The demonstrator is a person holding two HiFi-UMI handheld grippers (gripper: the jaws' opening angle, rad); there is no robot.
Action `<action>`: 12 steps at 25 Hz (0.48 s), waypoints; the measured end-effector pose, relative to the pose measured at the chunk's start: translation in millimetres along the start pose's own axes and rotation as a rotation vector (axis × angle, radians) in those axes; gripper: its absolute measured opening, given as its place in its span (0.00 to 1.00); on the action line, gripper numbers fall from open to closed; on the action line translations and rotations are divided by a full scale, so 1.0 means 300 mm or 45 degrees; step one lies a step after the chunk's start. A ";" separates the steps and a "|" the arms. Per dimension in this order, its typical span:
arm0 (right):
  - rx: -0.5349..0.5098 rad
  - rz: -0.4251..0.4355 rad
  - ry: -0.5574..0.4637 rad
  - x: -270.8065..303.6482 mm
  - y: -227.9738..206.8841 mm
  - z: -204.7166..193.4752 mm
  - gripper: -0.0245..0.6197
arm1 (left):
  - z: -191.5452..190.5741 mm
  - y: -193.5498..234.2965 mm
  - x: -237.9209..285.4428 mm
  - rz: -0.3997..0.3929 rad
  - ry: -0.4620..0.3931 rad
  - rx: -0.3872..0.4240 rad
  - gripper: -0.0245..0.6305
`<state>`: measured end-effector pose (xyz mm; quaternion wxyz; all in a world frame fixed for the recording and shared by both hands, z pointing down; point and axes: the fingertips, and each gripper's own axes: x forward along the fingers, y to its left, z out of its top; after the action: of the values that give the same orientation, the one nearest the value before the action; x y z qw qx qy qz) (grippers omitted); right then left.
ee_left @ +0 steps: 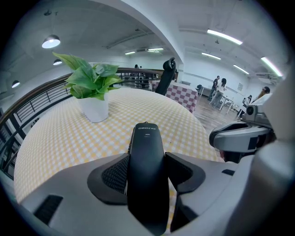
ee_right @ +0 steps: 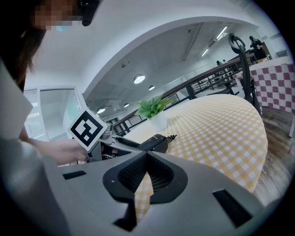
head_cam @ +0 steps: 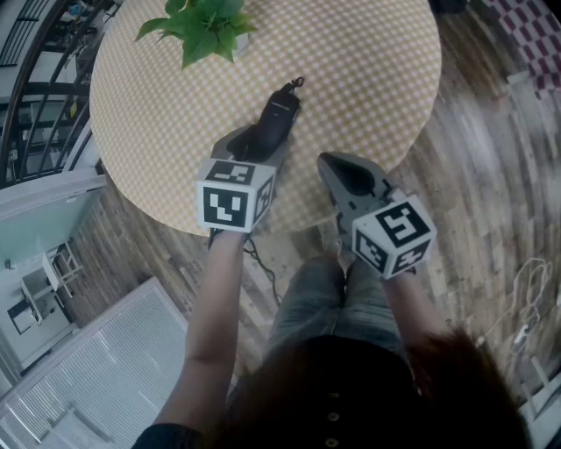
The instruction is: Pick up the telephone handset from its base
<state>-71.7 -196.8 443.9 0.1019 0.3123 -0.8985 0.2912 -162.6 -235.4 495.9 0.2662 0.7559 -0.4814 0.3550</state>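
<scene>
The black telephone handset [head_cam: 279, 112] is clamped between the jaws of my left gripper [head_cam: 252, 140], pointing away over the yellow checked table [head_cam: 368, 79]. In the left gripper view the handset [ee_left: 146, 152] fills the gap between the pads, so the left gripper [ee_left: 146, 171] is shut on it. A short coiled cord end [head_cam: 298, 83] shows at the handset's far tip. No telephone base is in sight. My right gripper [head_cam: 340, 168] hovers at the table's near edge, to the right of the handset, with its jaws [ee_right: 146, 161] shut and nothing between them. From there the handset [ee_right: 156, 142] shows to the left.
A potted green plant [head_cam: 203, 26] in a white pot [ee_left: 94, 109] stands at the table's far left. A dark cable [head_cam: 261, 263] hangs below the table's near edge by the person's legs. A railing [head_cam: 35, 79] runs to the left, with wooden floor [head_cam: 491, 158] to the right.
</scene>
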 end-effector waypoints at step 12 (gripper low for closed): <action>0.009 0.020 0.004 0.003 0.007 -0.009 0.05 | 0.008 0.003 0.001 0.028 0.006 0.043 0.43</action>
<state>-73.7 -194.5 445.6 0.0999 0.3051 -0.8998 0.2955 -162.5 -237.7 494.7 0.2507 0.7541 -0.4830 0.3677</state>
